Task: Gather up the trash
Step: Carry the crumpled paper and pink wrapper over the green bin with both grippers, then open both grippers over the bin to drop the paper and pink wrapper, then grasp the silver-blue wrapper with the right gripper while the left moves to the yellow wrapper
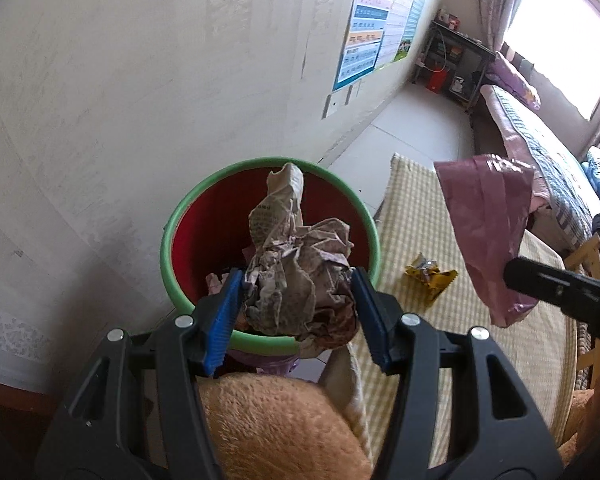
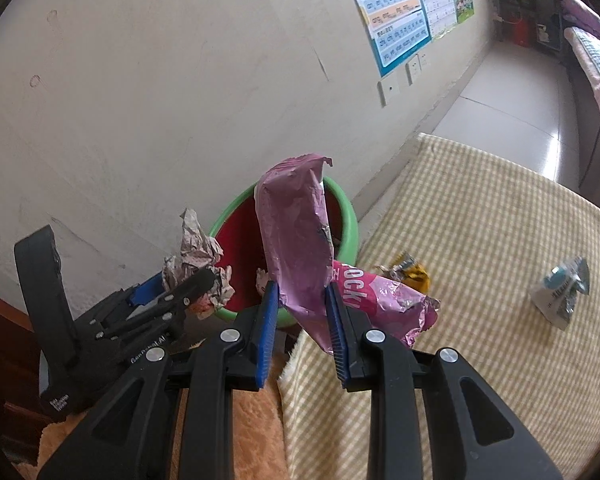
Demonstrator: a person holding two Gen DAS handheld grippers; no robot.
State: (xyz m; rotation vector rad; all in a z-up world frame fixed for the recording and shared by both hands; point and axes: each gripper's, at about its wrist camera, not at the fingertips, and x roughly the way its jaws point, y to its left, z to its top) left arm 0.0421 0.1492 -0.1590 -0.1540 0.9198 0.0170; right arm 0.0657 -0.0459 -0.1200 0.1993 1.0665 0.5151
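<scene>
your left gripper (image 1: 298, 294) is clamped on a crumpled newspaper wad (image 1: 300, 272), both blue pads pressed into it, and the wad hangs right over the mouth of the red bin (image 1: 204, 236) with the green rim (image 1: 168, 240). the bin stands hard by the pale wall (image 1: 120, 100) on its left side, so there is little room that way; its right rim sits just beside the near-left edge of the checked cloth surface (image 1: 420, 220). some scraps already lie inside the bin, low near your left pad. your right gripper (image 2: 302, 300) is gripping a pink snack wrapper (image 2: 300, 240), its pads closed on the wrapper's lower half while the top stands upright and tall in front of the bin's rim; from the left wrist view that wrapper hangs out to the right above the cloth, well apart from the newspaper. on the cloth, a yellow wrapper (image 1: 430, 274) lies near the bin's right side, and a silver-blue wrapper (image 2: 562, 294) lies farther right, in open cloth. the cloth's far edge curves round, with bare pale floor (image 2: 500, 112) beyond it toward the far shelf (image 1: 452, 60). a fuzzy orange fabric (image 1: 272, 428) lies under both grippers at the near edge.
</scene>
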